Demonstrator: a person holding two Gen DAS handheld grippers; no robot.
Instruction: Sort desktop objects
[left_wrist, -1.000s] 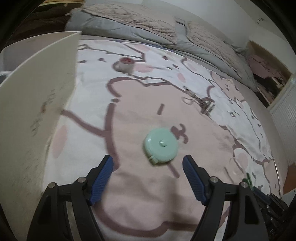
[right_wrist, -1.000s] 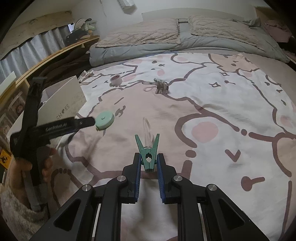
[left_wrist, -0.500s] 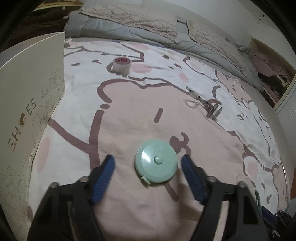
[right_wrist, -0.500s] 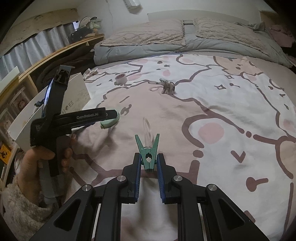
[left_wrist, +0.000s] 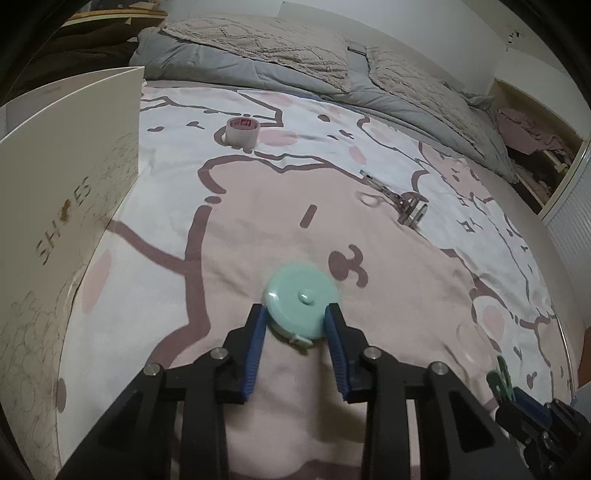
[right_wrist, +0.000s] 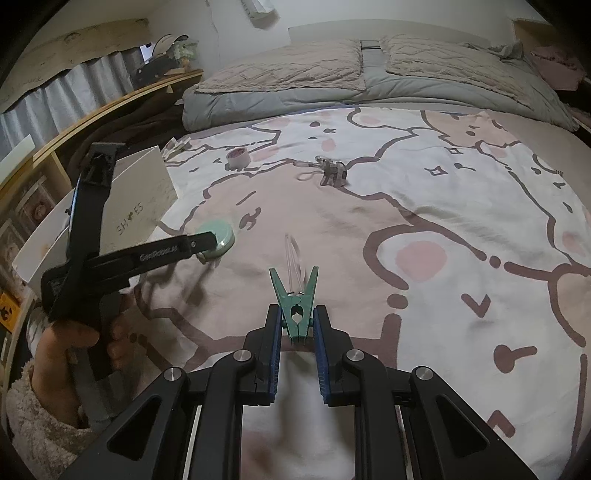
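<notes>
Mint tape measure (left_wrist: 301, 306) pinched at near edge between my left gripper (left_wrist: 295, 325) pads, on bedspread (left_wrist: 369, 229). Right gripper (right_wrist: 297, 325) clamps green clothespin (right_wrist: 295, 302). Grip shallow: lift slowly, level, toward shoe box (left_wrist: 66, 206).

Tape measure (left_wrist: 301, 301): mint green, plain, round. Peg (right_wrist: 295, 308): darker green. Gripper pads (left_wrist: 258, 347): blue, ribbed; gripper bodies black with silver screws. Blanket (left_wrist: 369, 236): white and pale pink, cartoon figures outlined in brown-mauve, pink cheek spots. Tape roll (left_wrist: 242, 131): white, red label on top. Box (left_wrist: 66, 206): cream, gold "SHOES" lettering and faint gold circle print. Pillows (right_wrist: 295, 70): beige, quilted. Duvet (right_wrist: 280, 99): grey. Sleeve (right_wrist: 40, 435): fuzzy off-white.
</notes>
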